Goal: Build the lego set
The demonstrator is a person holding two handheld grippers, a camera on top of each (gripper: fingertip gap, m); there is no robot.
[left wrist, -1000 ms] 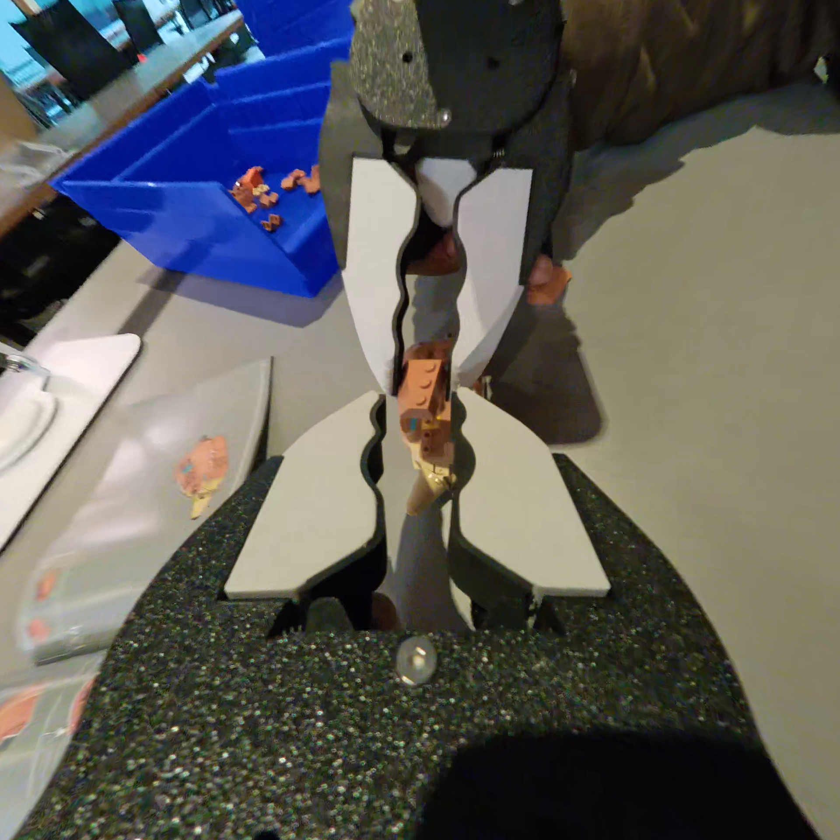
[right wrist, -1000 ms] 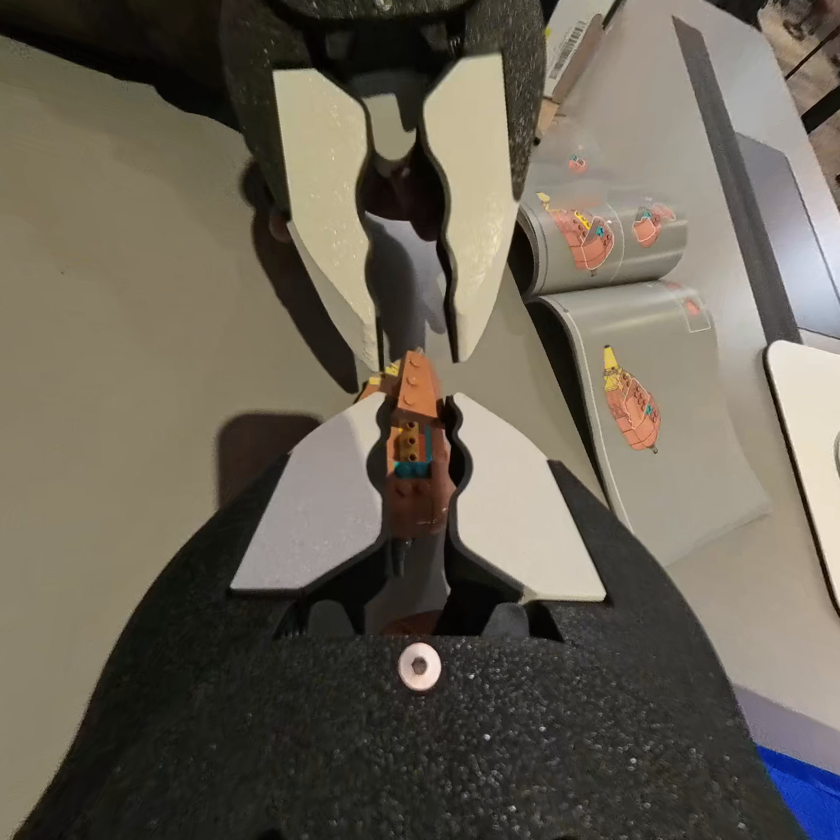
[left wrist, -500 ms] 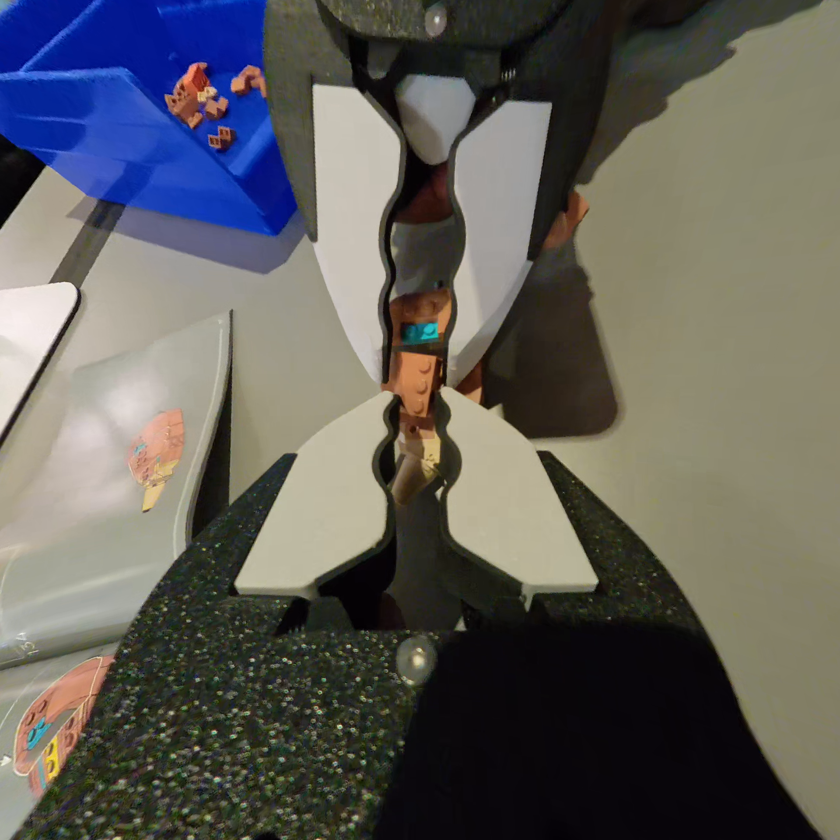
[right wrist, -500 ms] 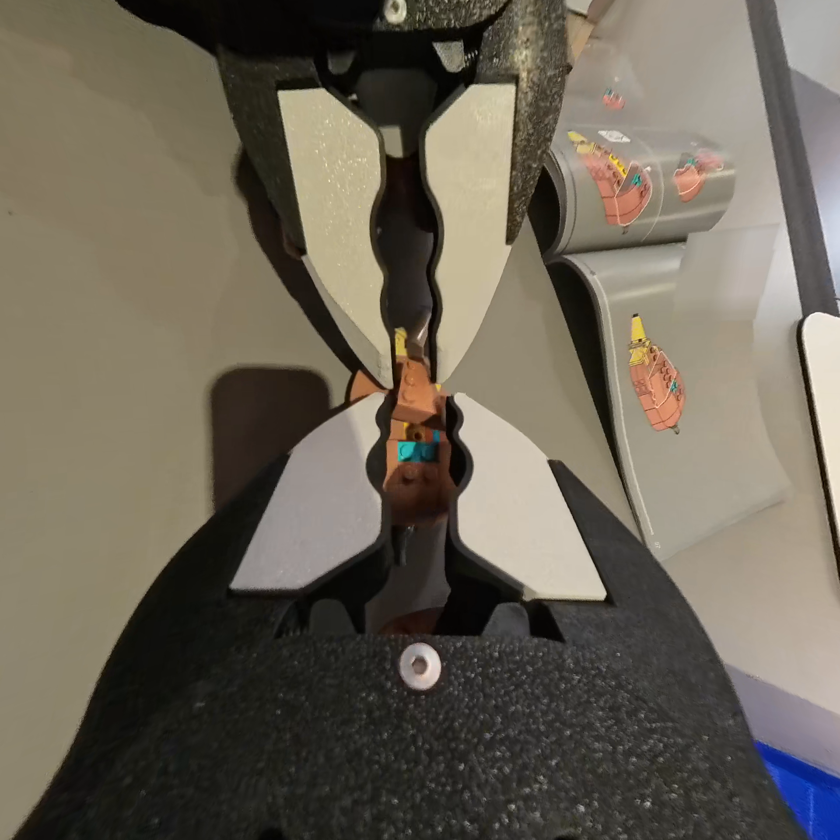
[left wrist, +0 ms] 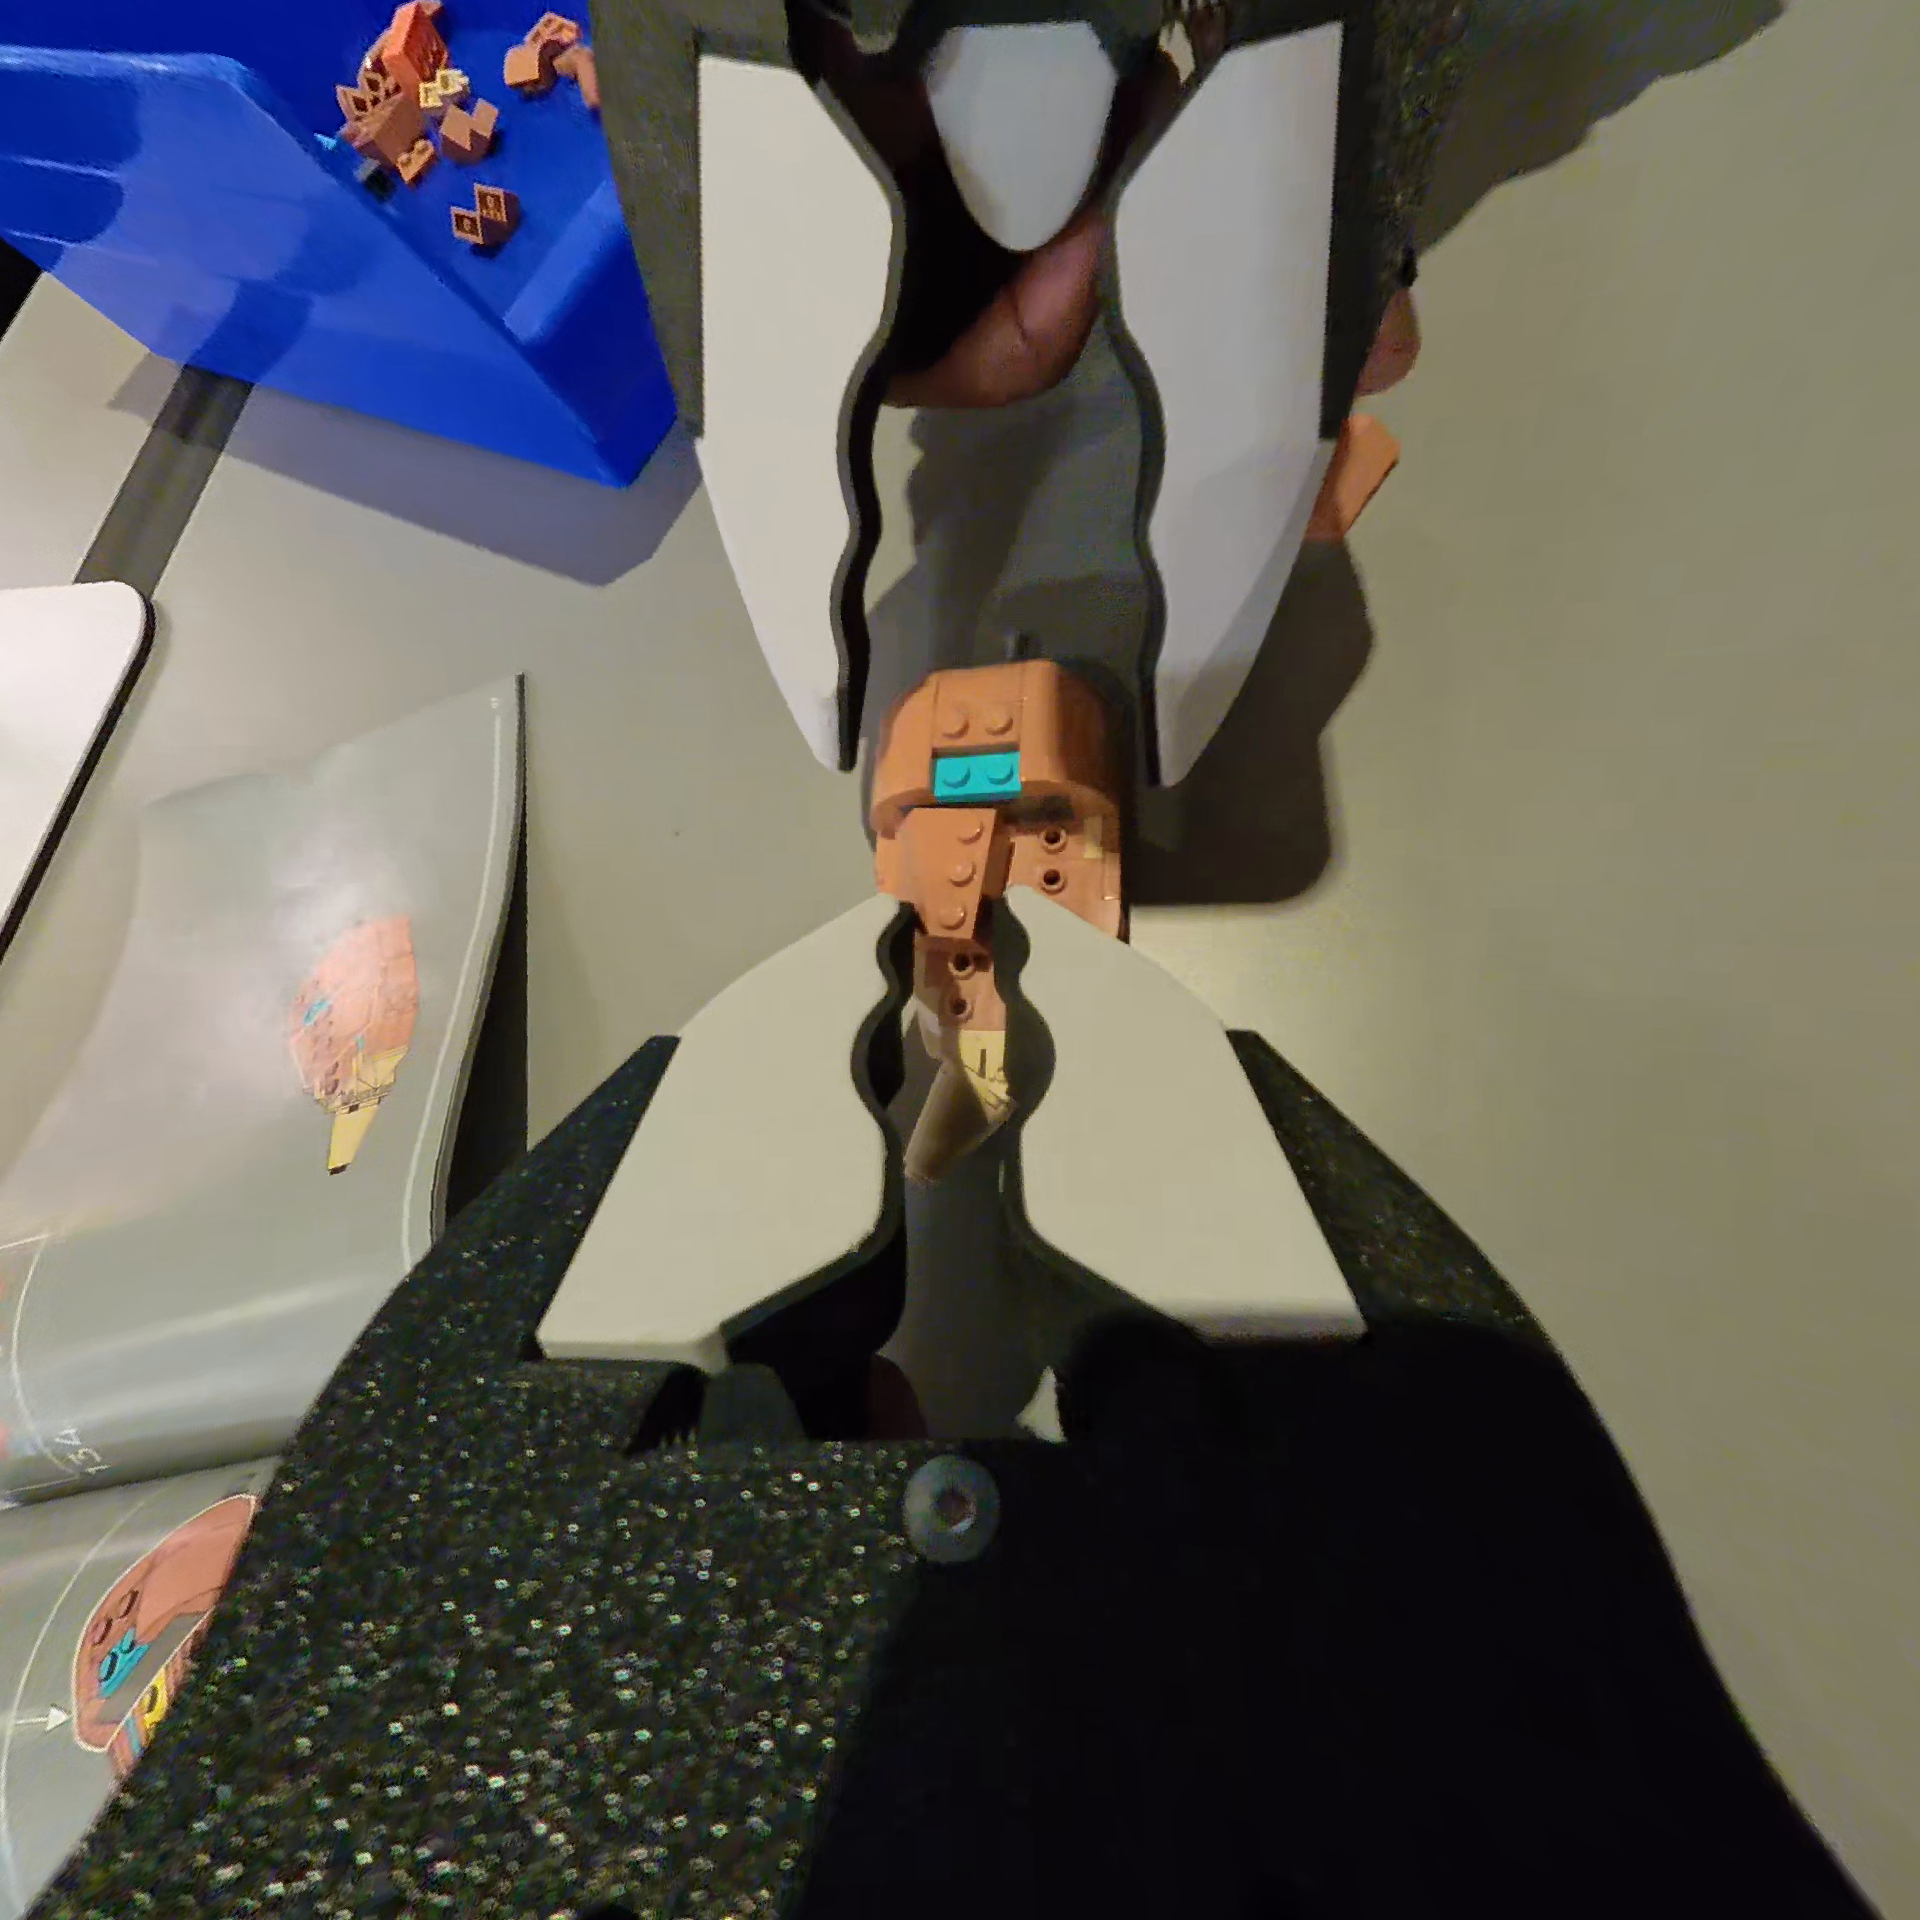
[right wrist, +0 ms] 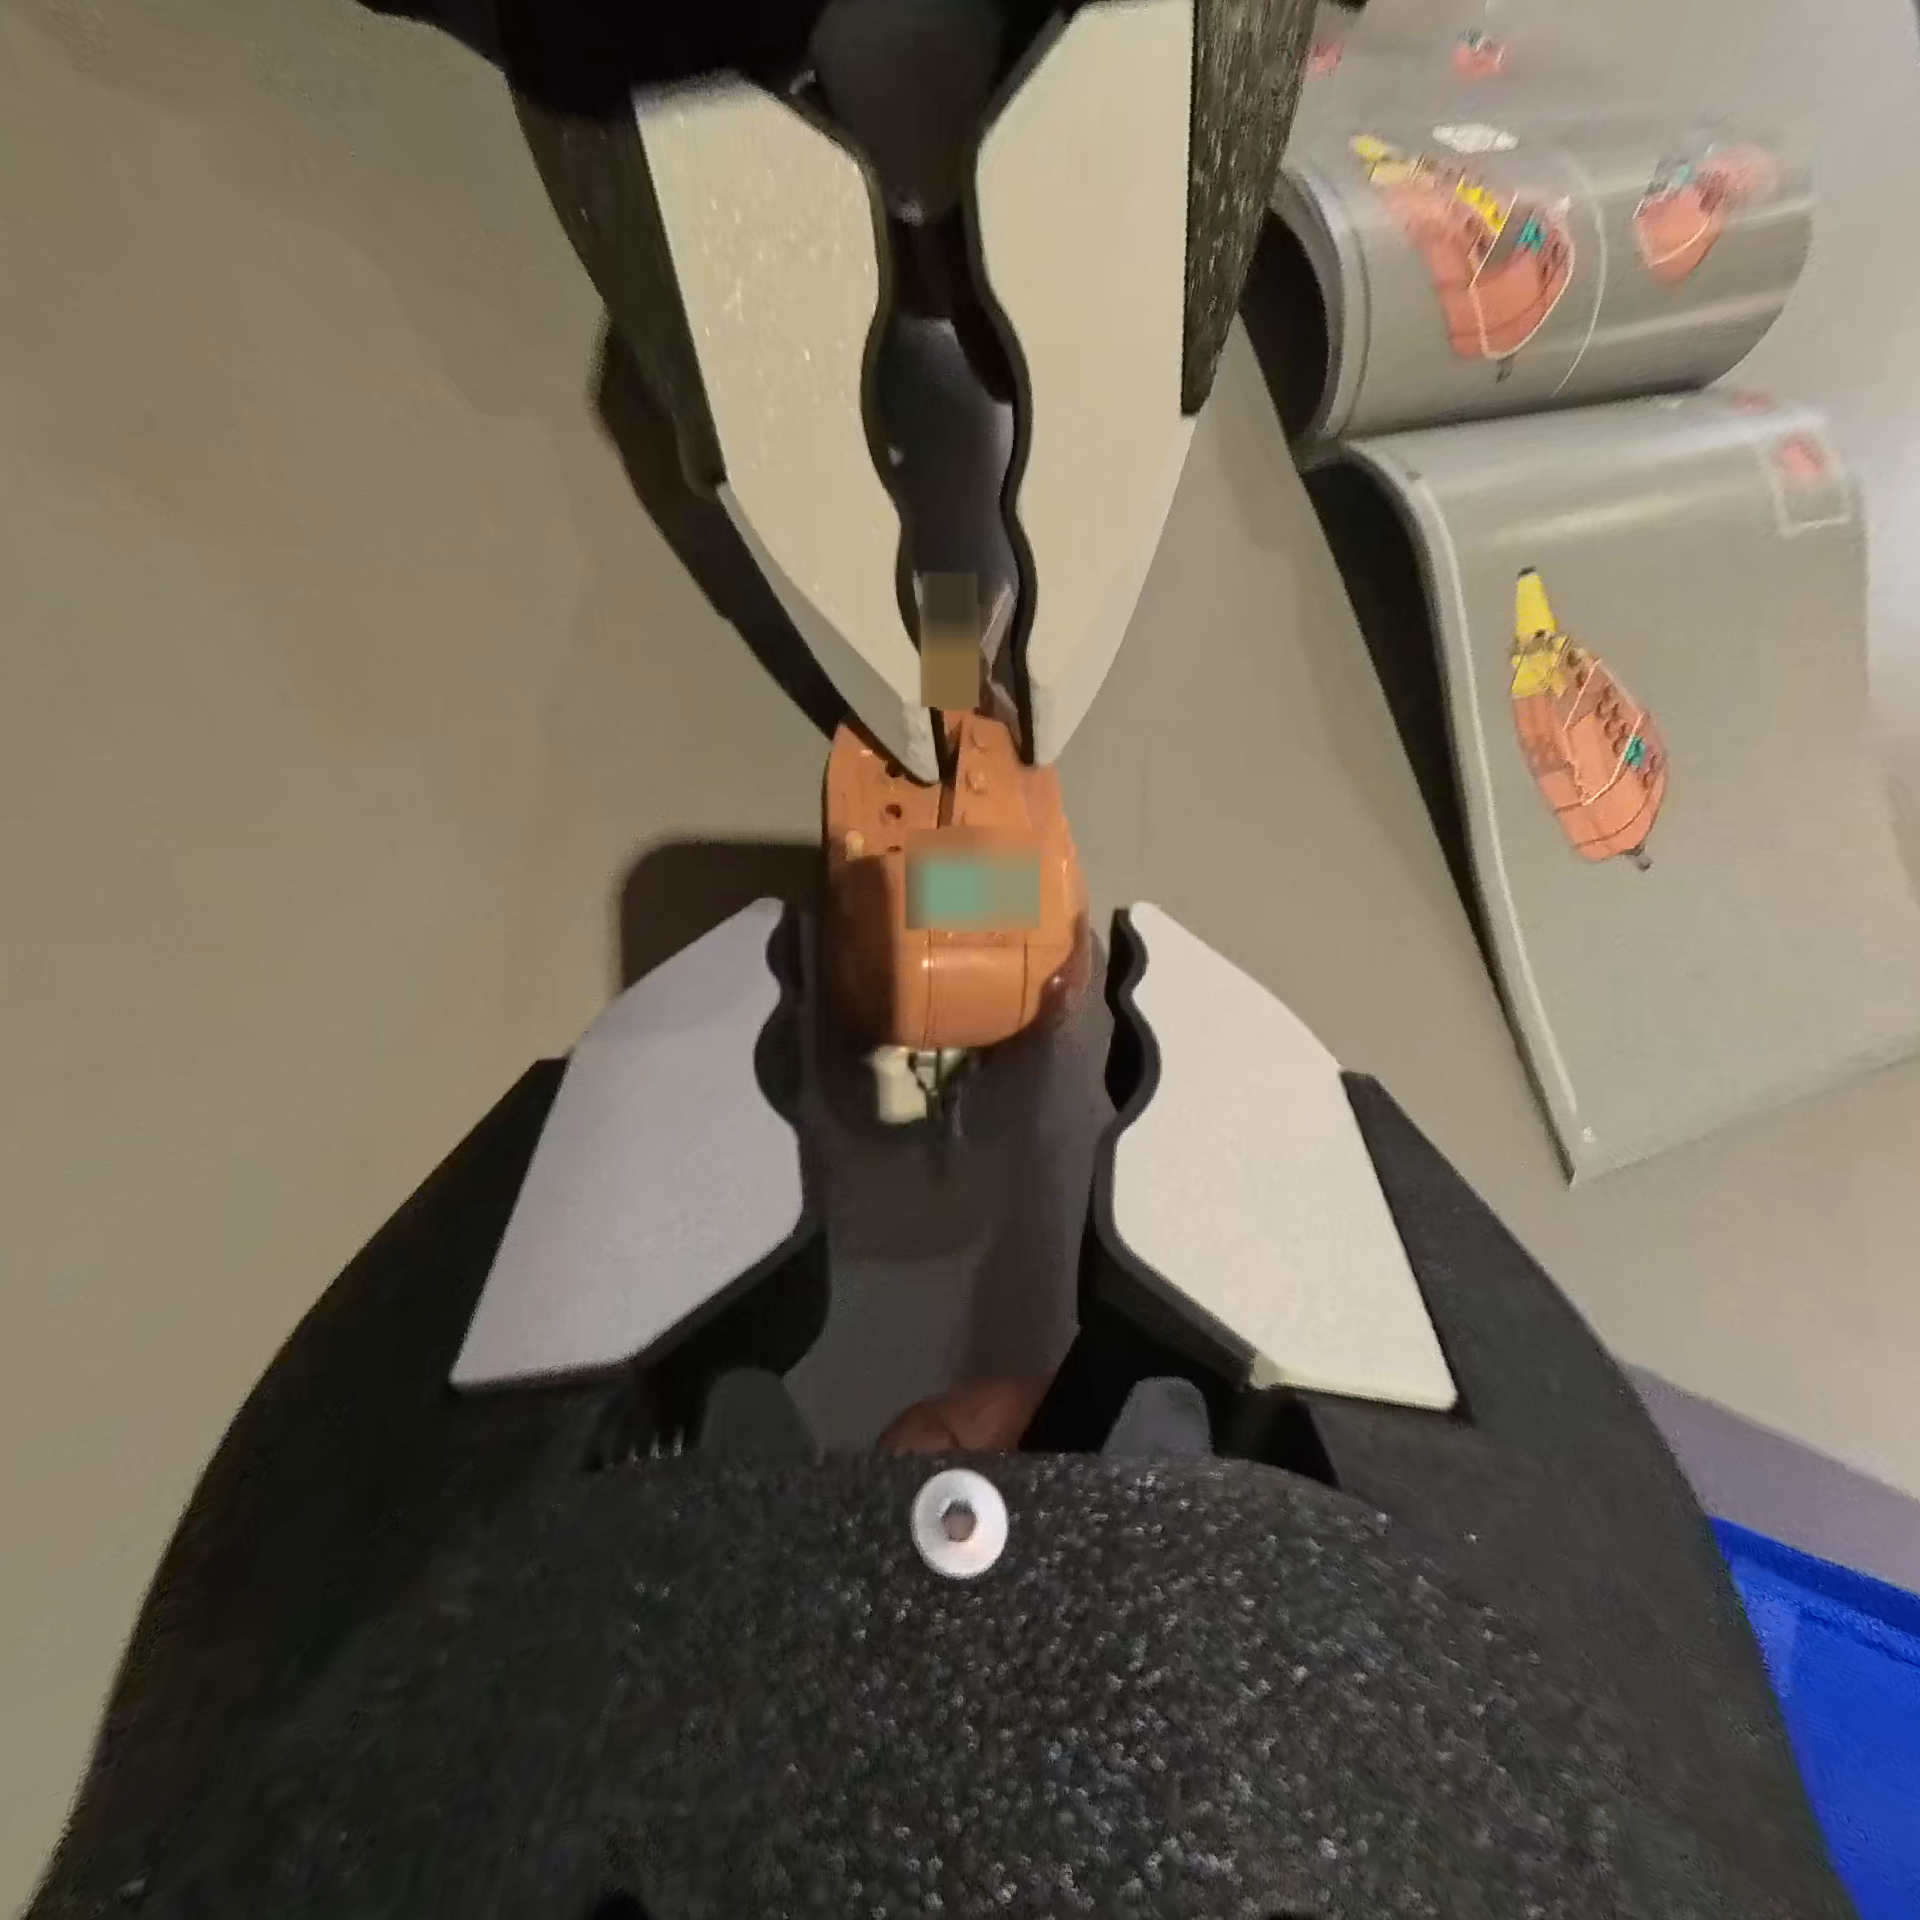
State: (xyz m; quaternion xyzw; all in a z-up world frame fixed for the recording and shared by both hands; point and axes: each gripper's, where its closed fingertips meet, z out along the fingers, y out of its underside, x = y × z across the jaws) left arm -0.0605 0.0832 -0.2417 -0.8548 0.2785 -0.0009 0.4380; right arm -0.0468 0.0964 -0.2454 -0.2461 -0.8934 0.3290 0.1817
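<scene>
The brown lego ship model (left wrist: 997, 790) with a teal plate on top hangs above the grey table (left wrist: 1610, 935). My left gripper (left wrist: 951, 914) is shut on its narrow front end, and a tan cone piece sticks back between the fingers. My right gripper (left wrist: 1003, 758) faces it from the far side, open, with its fingers either side of the model's wide rear and gaps on both sides. In the right wrist view the model (right wrist: 966, 987) sits between my right gripper's (right wrist: 951, 914) spread fingers without touching them, and the left gripper (right wrist: 982, 753) pinches its far end.
A blue bin (left wrist: 312, 260) with several loose brown bricks (left wrist: 416, 114) stands at the back left. The open instruction booklet (left wrist: 312, 987) lies left of the grippers and also shows in the right wrist view (right wrist: 1662, 779). A white pad (left wrist: 52, 707) lies at the far left.
My left gripper closed on the model's front end. My right gripper then opened wide and let go of the rear. The model now hangs from the left gripper alone.
</scene>
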